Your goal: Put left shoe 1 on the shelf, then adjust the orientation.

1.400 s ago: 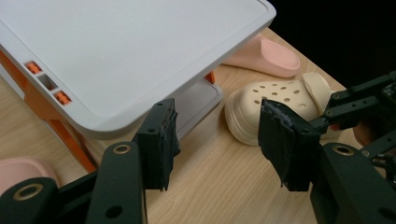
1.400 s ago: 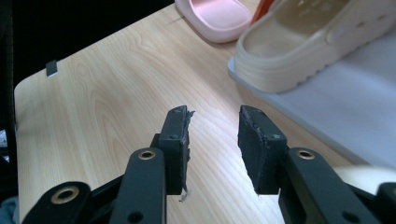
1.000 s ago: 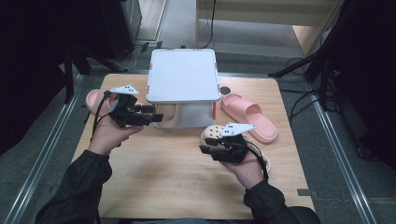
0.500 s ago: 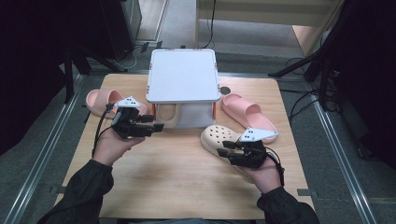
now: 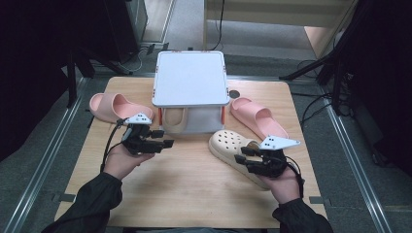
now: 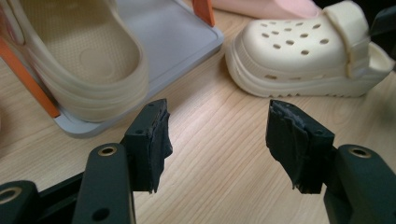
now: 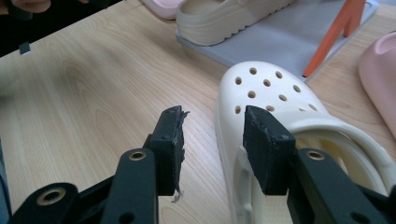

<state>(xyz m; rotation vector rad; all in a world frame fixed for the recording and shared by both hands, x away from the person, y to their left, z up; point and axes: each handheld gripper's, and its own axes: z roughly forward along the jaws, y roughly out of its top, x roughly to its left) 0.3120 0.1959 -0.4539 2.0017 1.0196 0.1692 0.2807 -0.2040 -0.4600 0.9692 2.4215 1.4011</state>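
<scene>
While the right gripper (image 5: 248, 159), jaws apart and freshly widened, straddles the side wall of a cream clog (image 5: 232, 147) lower right of centre, the left gripper (image 5: 158, 138) gapes empty. Two clogs, one inside the grey rack (image 5: 190, 77); two pink slippers (image 5: 115, 107) flank it.

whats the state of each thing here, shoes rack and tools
clog on table: upright, beside the rack, not gripped
clog in rack: lower shelf, heel outward
left pink slide: flat on table
right pink slide: flat on table
rack: top bare
left tool: open, empty
right tool: open, one jaw over the clog's side
</scene>
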